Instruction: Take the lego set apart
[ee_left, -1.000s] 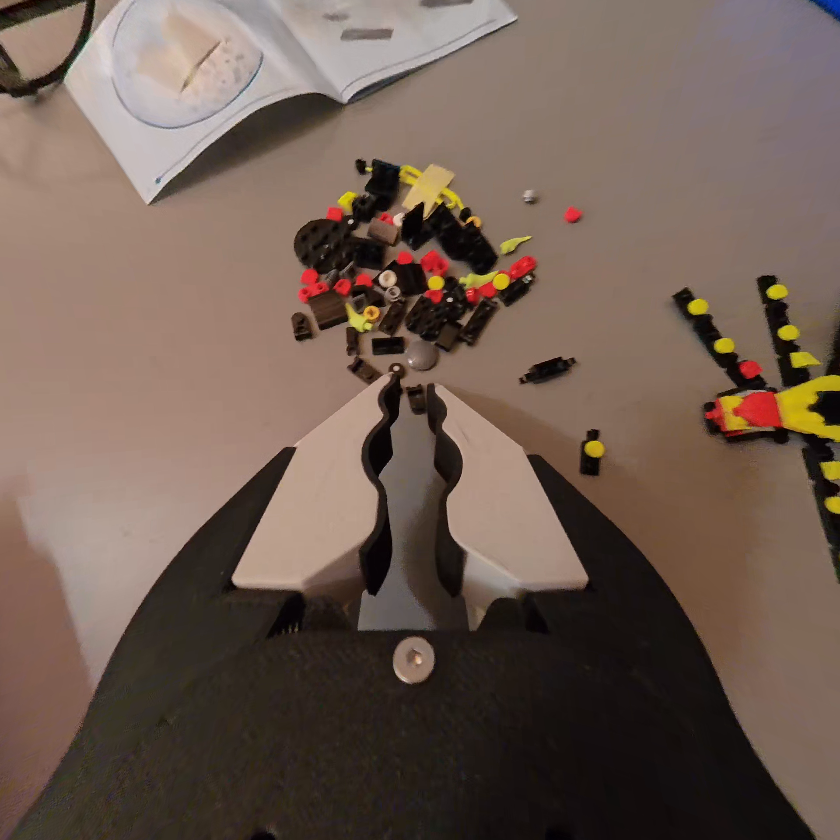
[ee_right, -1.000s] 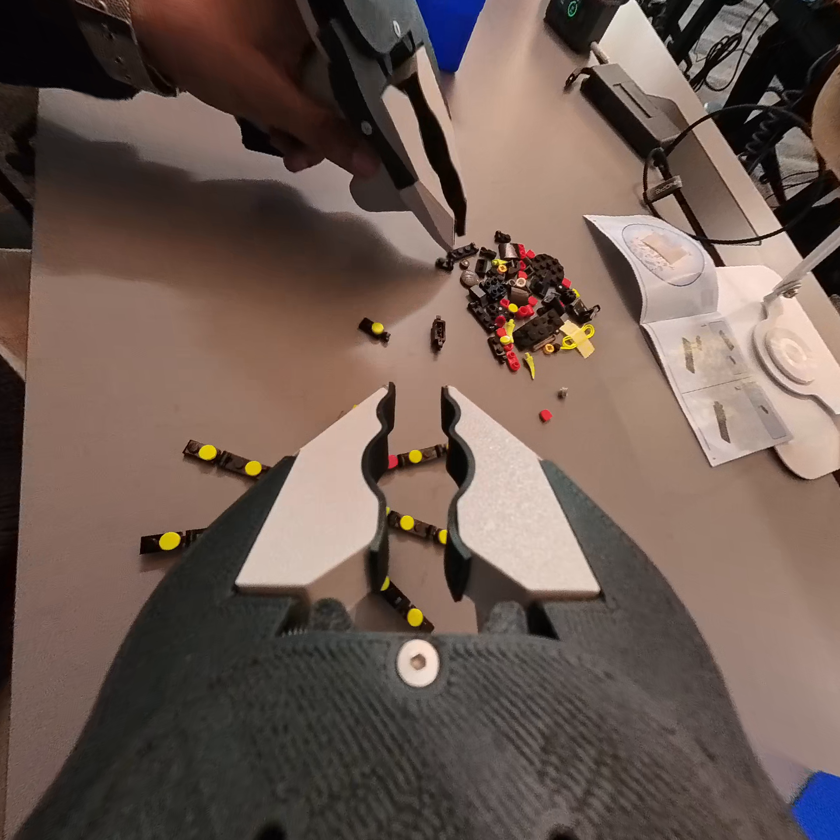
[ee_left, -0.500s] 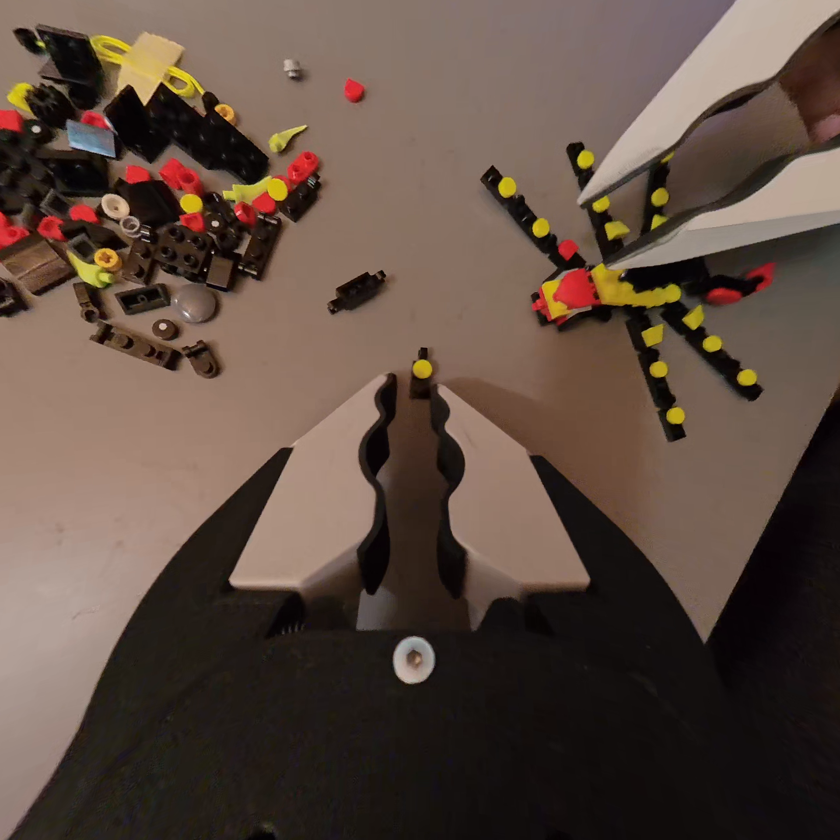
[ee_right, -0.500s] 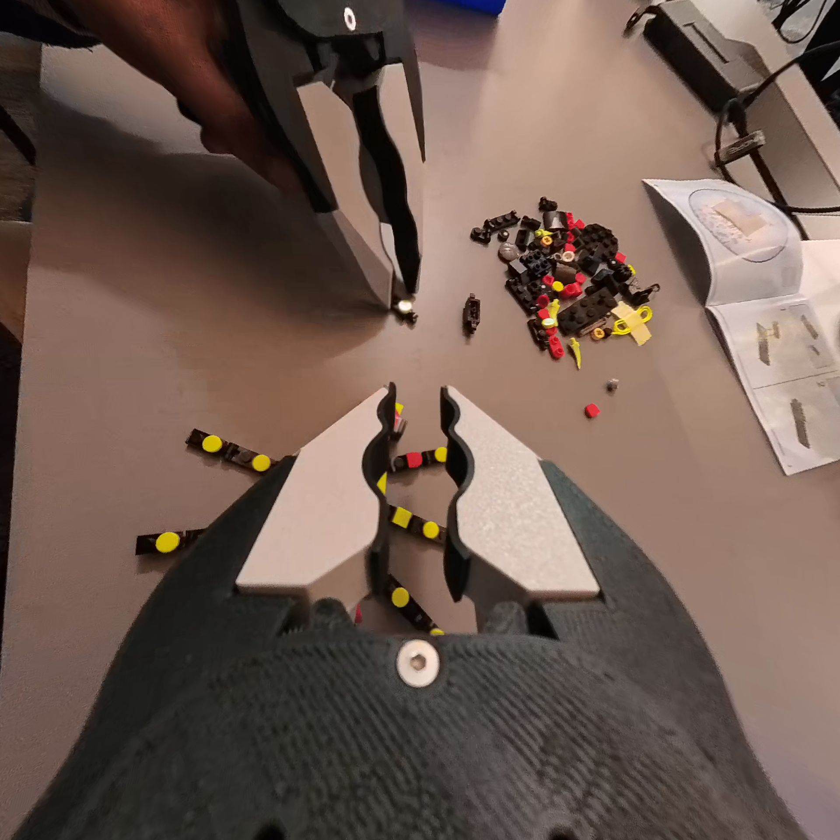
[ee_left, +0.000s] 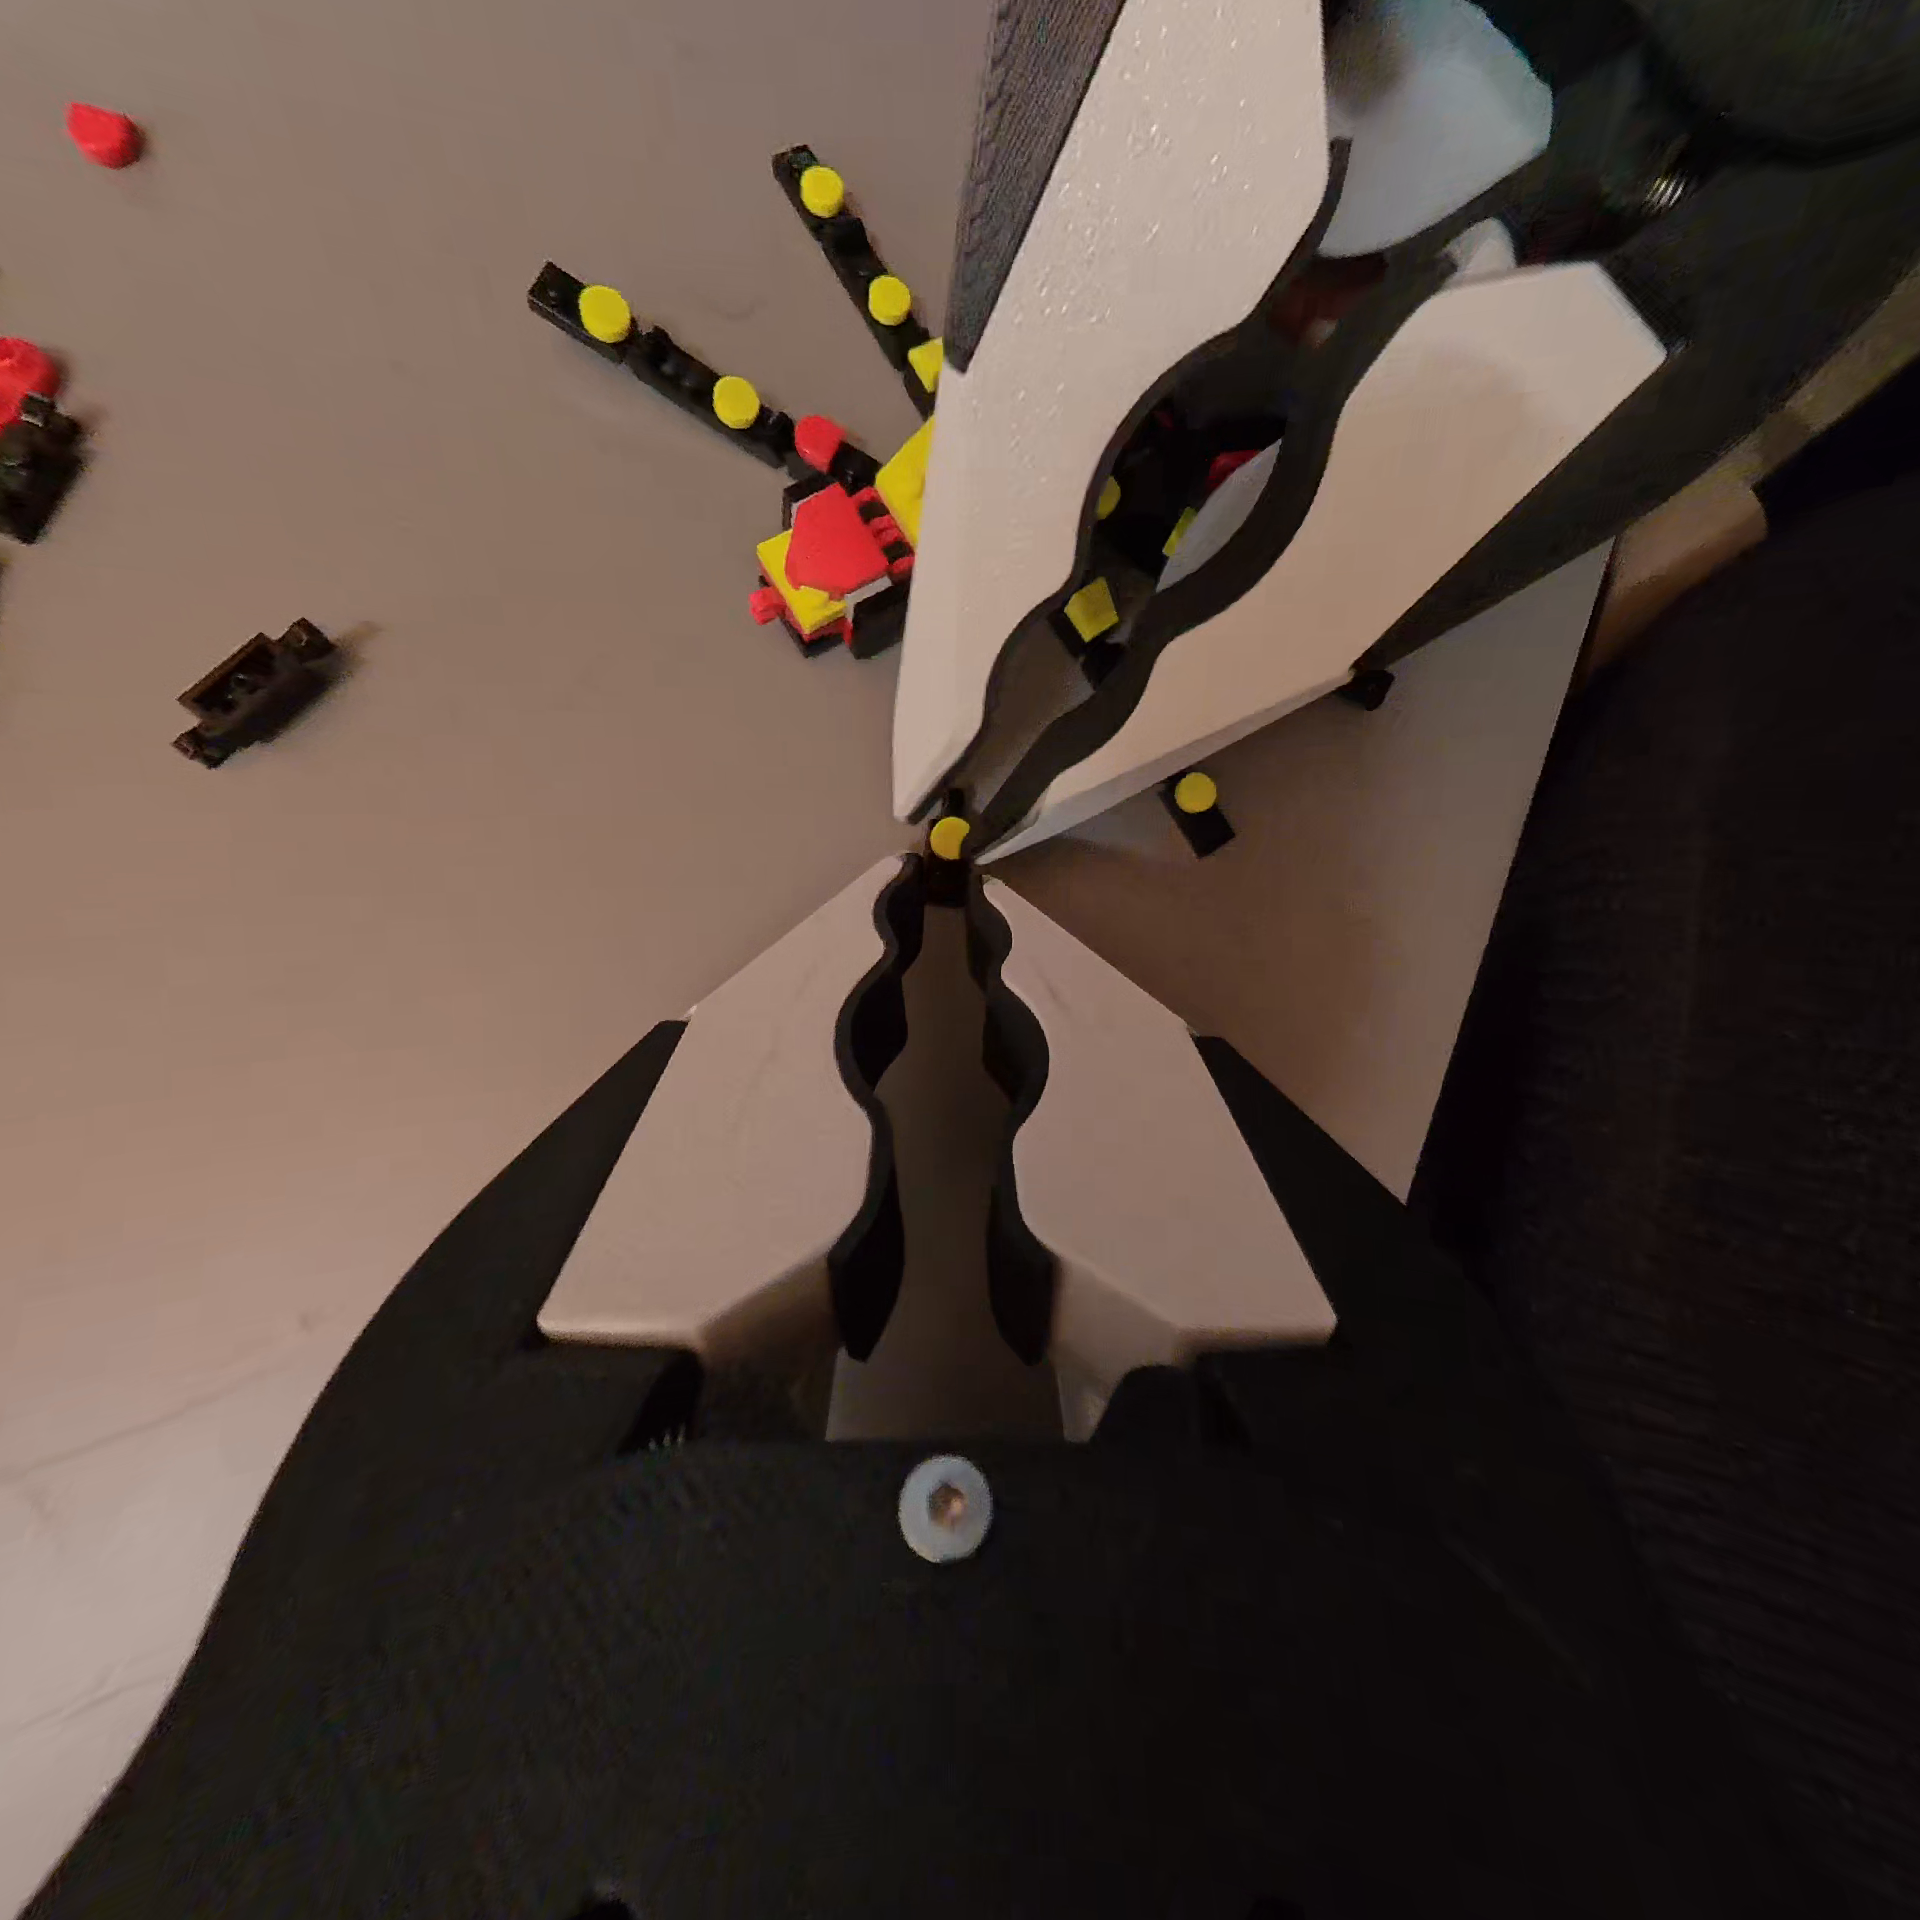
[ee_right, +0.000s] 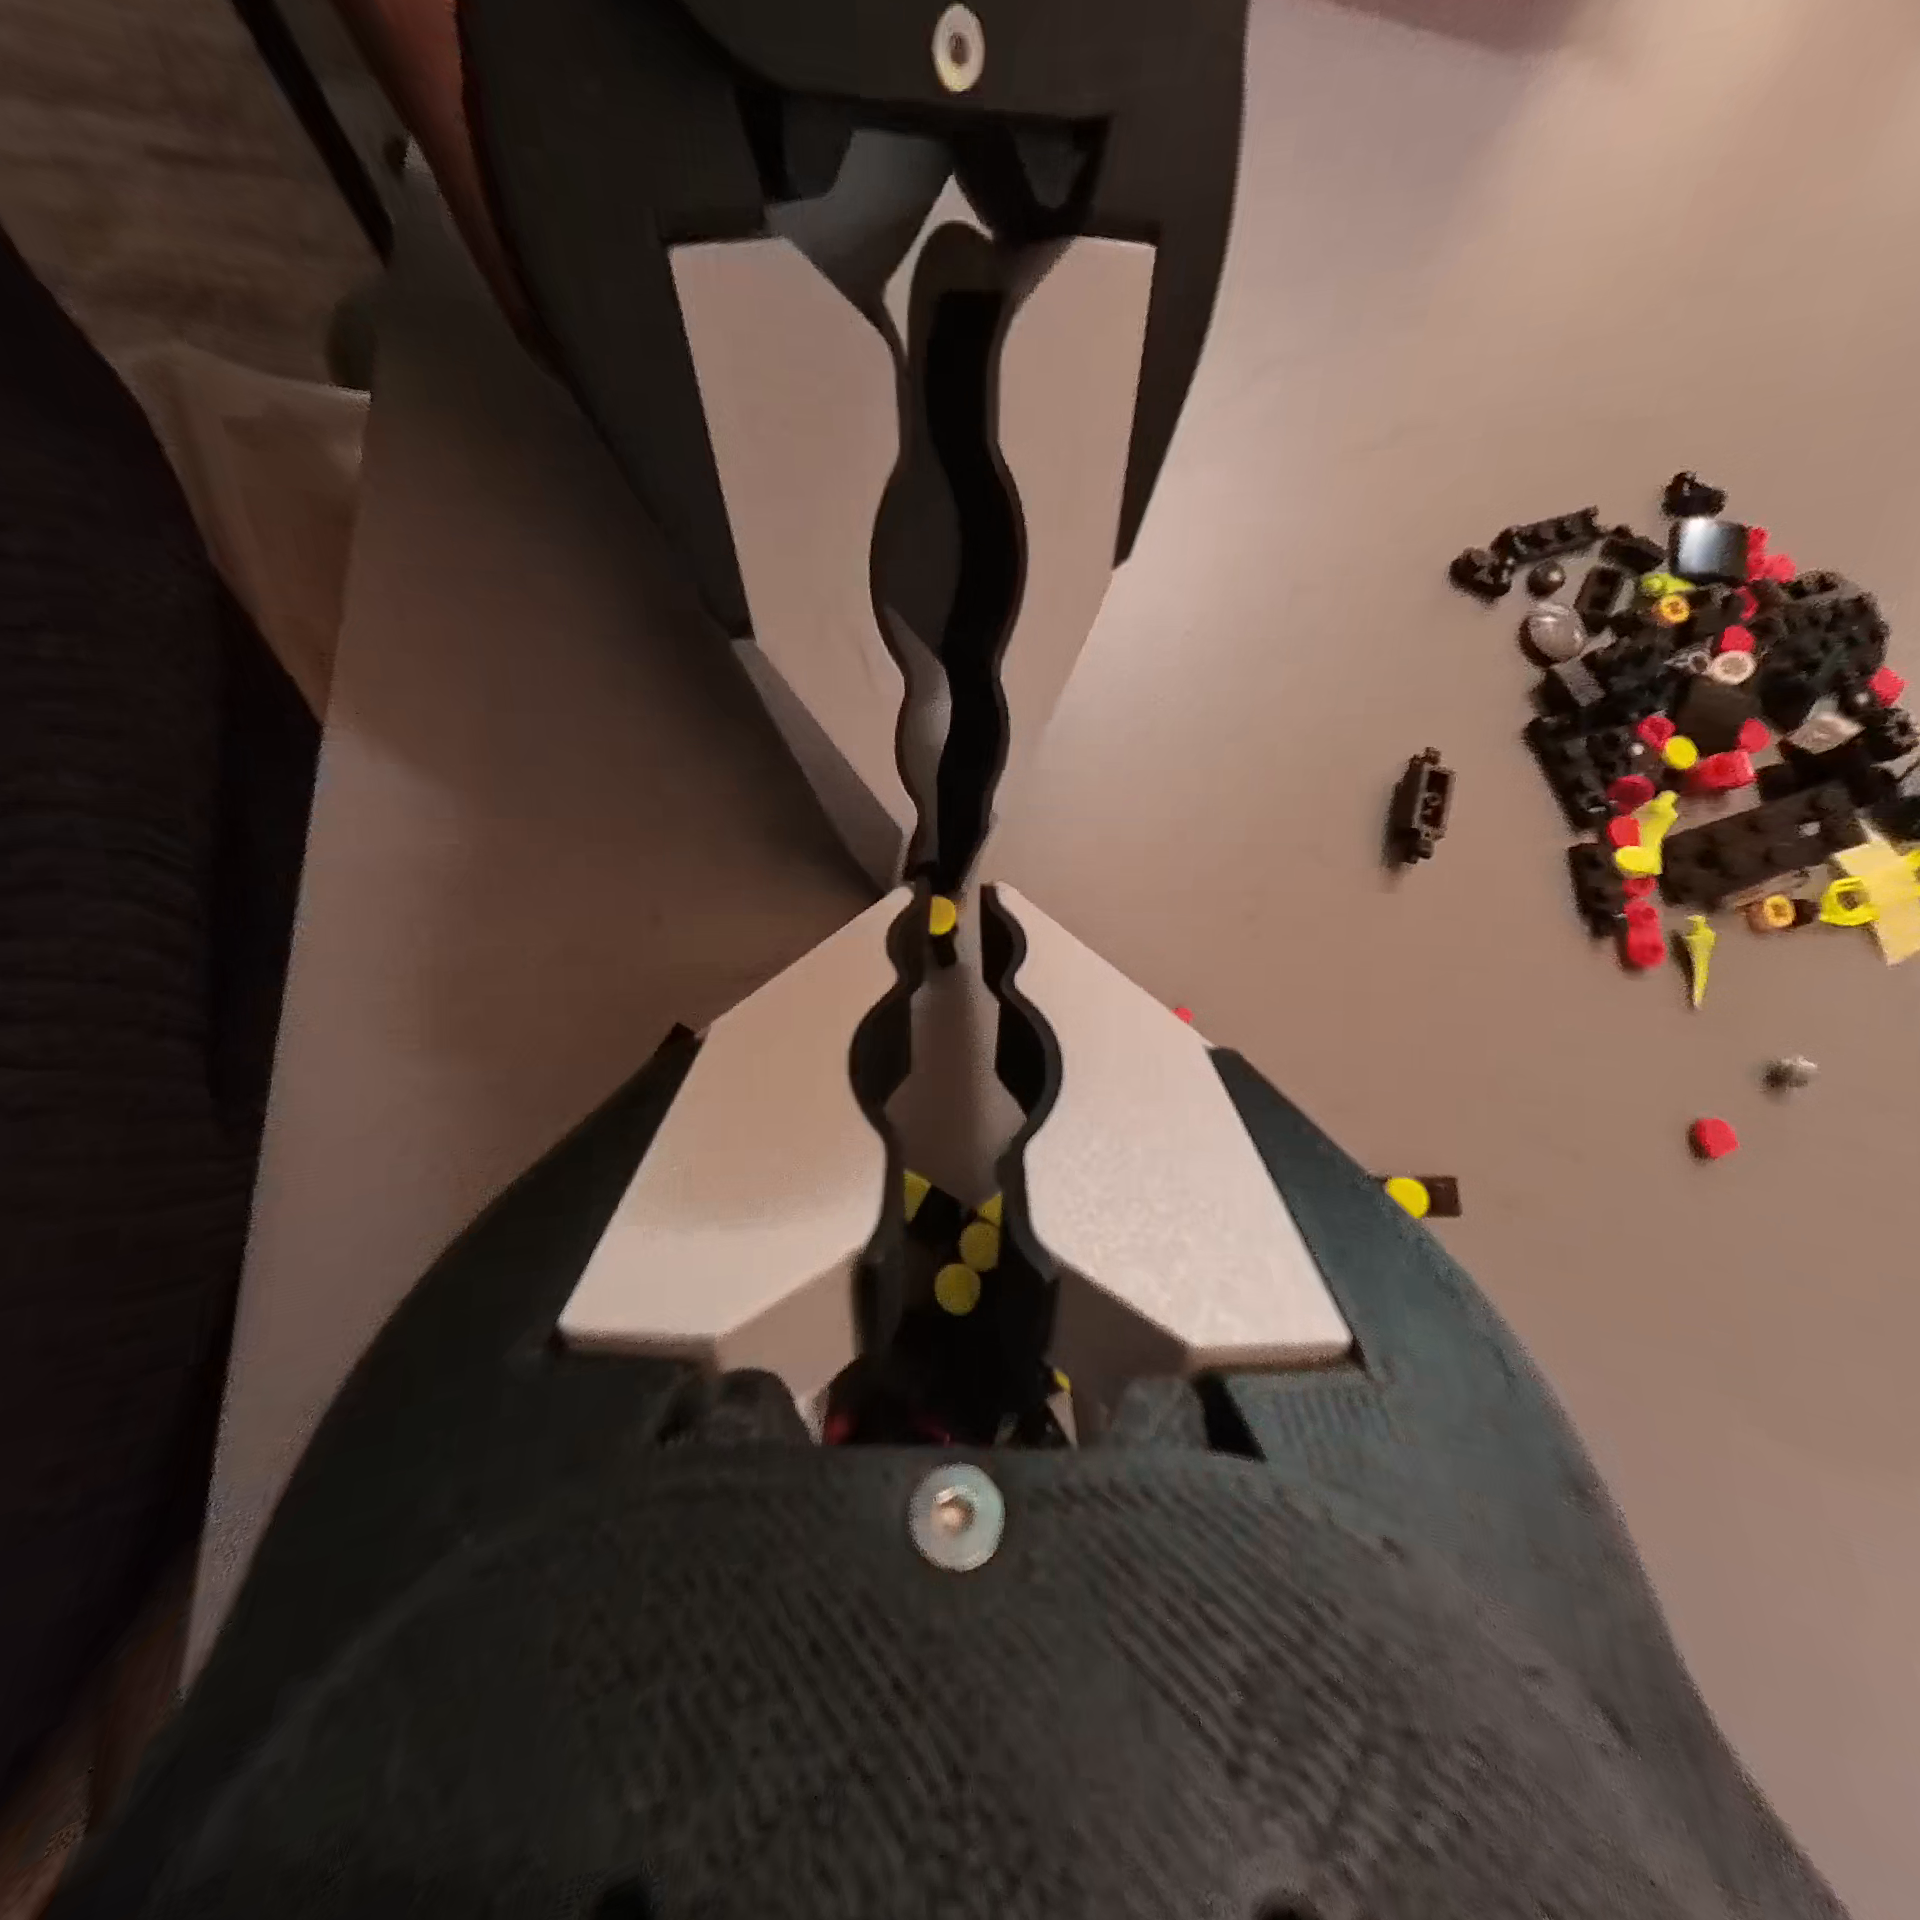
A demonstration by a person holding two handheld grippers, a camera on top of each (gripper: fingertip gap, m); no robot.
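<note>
The left gripper (ee_left: pixel 943 883) and right gripper (ee_right: pixel 945 914) meet tip to tip above the desk (ee_left: pixel 416 987), near its edge. Both sets of fingers are pinched on one small black lego piece with a yellow stud (ee_left: pixel 949 837), each at an opposite end. The spider-like lego model (ee_left: pixel 831 551) lies just beyond, under the right gripper. A pile of loose bricks (ee_right: pixel 1714 727) sits well apart.

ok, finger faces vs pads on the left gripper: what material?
Left gripper: finger faces look like light grey matte printed plastic, faintly grainy. Pads are black, wavy-edged, likely rubber or soft plastic; can't confirm. Body looks black layered print.
</note>
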